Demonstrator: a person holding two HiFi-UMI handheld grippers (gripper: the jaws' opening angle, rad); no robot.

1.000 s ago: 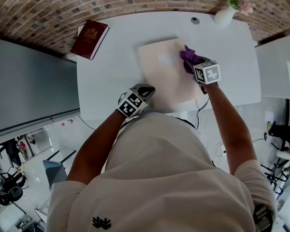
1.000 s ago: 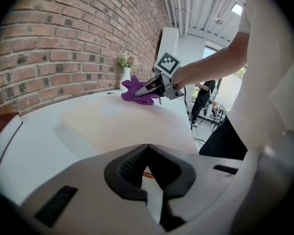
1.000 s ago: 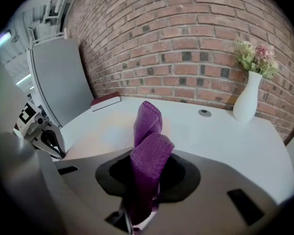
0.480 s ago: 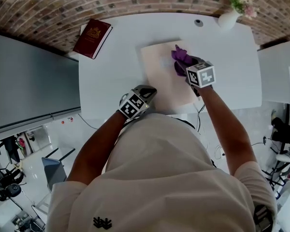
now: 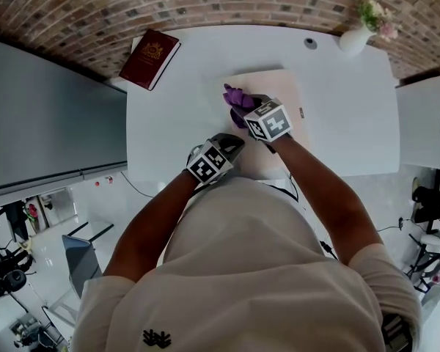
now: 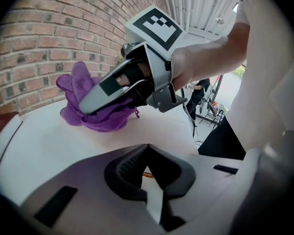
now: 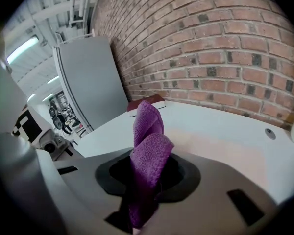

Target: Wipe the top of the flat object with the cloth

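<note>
A pale pink flat board (image 5: 286, 97) lies on the white table (image 5: 169, 123). My right gripper (image 5: 243, 108) is shut on a purple cloth (image 5: 235, 96) and holds it down on the board's left part. In the right gripper view the cloth (image 7: 148, 153) sticks up out of the jaws. The left gripper view shows the cloth (image 6: 95, 116) bunched under the right gripper (image 6: 83, 105) on the board (image 6: 157, 129). My left gripper (image 5: 231, 144) rests at the board's near left edge, its jaws together with nothing seen between them (image 6: 154, 199).
A dark red book (image 5: 152, 57) lies at the table's far left corner. A white vase of flowers (image 5: 359, 35) and a small round cable port (image 5: 309, 43) sit at the far right. A grey cabinet (image 5: 51, 116) stands left of the table, below a brick wall.
My right gripper has swept the purple cloth leftward across the board, from its right part to its left part. The left gripper has stayed at the near edge.
</note>
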